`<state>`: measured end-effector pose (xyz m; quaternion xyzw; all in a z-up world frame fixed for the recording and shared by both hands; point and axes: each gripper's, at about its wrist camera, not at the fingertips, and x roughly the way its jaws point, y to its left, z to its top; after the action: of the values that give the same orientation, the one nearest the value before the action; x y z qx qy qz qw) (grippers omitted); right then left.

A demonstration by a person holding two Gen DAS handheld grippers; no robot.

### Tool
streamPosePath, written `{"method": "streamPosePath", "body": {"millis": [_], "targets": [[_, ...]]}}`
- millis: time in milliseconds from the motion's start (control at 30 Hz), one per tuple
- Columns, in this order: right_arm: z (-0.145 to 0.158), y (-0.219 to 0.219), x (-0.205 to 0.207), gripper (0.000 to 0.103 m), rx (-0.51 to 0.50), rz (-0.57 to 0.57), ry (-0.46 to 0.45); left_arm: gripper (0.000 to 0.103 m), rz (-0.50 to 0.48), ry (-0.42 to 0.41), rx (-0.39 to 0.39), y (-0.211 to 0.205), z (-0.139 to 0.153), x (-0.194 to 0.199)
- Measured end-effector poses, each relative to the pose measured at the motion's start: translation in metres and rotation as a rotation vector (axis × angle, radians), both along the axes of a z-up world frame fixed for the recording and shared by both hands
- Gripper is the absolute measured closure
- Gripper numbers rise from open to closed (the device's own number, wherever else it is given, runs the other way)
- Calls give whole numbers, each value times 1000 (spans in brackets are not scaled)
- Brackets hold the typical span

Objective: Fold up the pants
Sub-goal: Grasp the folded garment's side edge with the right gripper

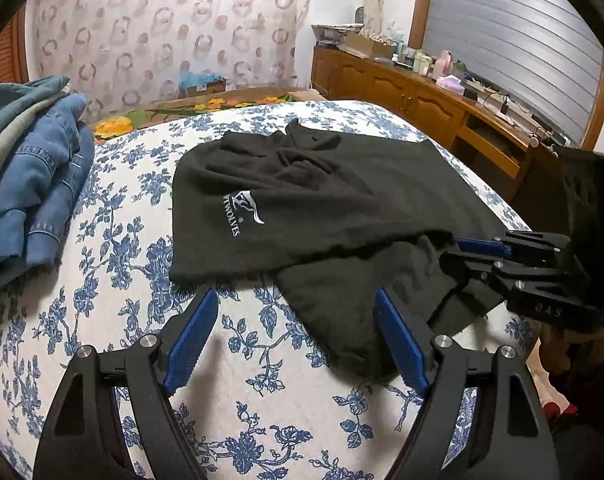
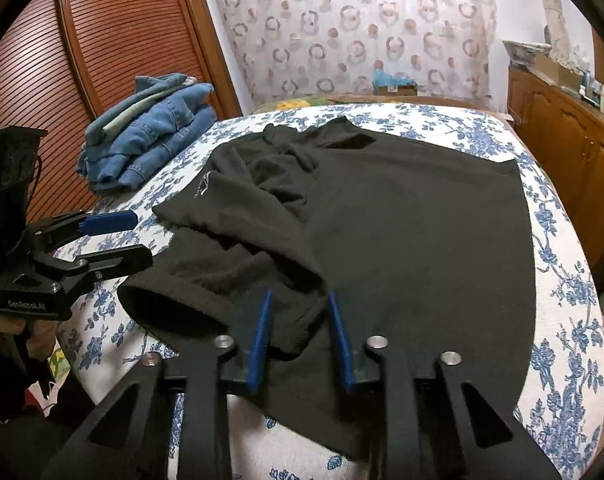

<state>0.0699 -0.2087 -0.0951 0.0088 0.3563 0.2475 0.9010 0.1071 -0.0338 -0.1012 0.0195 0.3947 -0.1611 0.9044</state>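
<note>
Black pants (image 1: 322,200) lie spread across the bed (image 1: 113,216) with its blue-flower cover, white logo print toward the left, one leg end hanging near the bed's near edge. Left gripper (image 1: 297,340) hovers over the cover just near of the pants, jaws wide apart, nothing between them; its right pad sits by the near leg end. Right gripper (image 2: 297,334) is low on the near part of the pants, blue pads narrowed with dark cloth between; cannot tell if they press it. Folded denim pile (image 2: 149,136) at far left. Wooden cabinet (image 1: 402,92) at far right.
</note>
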Motion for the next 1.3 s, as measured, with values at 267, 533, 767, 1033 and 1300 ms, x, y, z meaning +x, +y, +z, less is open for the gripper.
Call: {"method": "streamPosePath", "body": {"millis": [267,533,767,1033,1300], "targets": [[24,-10,-14,100,63,7,-93,22,-7,-10,-6,-2,5,-3],[56,-33,-37,100,53,-1,-200,22,-52,-33,-10,-18,17,-2],[63,-45,-58,100,45,-27,-210,22,-66,-41,-10,-24,24,-4],[66,-75,-83,100,29,-62,-195,22,-98,-48,-9,-39,26,-5],[42,-93,-85,100,20,-112,-92,22,-123,-9,22,-56,11,1]]}}
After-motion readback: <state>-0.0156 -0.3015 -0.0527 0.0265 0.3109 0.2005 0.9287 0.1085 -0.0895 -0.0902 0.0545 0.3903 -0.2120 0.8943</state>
